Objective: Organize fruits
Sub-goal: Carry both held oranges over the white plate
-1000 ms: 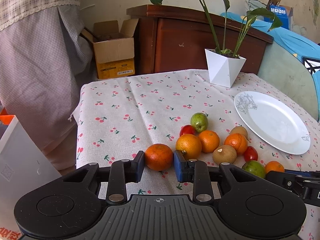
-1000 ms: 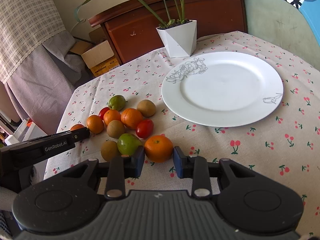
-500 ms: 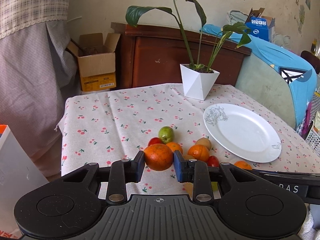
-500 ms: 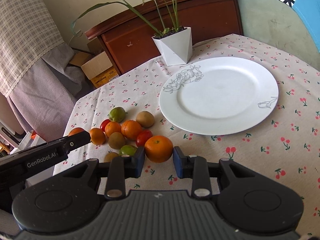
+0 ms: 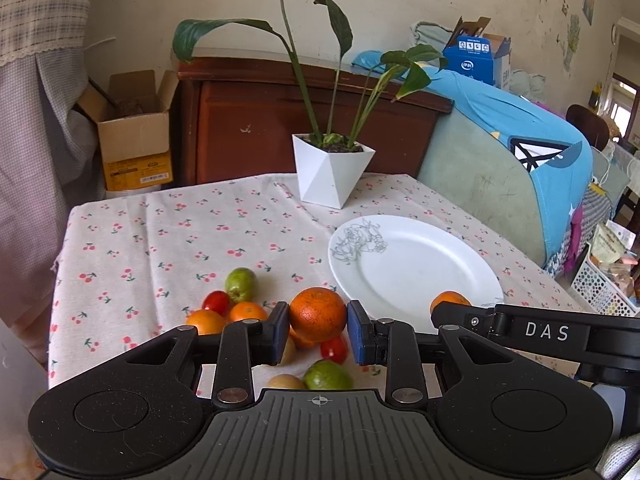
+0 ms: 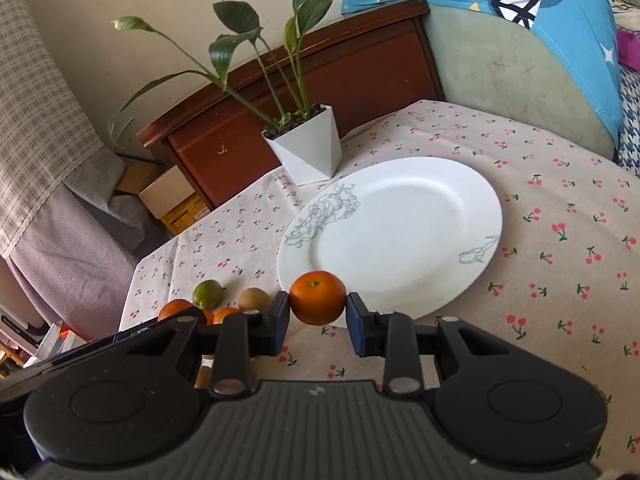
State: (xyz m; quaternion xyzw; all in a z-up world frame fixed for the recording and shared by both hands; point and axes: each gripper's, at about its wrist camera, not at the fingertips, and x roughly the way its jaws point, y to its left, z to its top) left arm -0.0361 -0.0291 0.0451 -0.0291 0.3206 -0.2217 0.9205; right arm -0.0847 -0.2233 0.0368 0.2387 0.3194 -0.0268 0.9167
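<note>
An orange is pinched by the left gripper above the leftover fruit pile; another orange is pinched by the right gripper. The white plate, at 12 o'clock from the right gripper, is bare, and a potted plant is parked at its 11 o'clock.

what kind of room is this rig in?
Likely a lived-in home room: a table under a cherry-print tablecloth, a dark wooden cabinet, a cloth-draped sofa and a potted plant.
</note>
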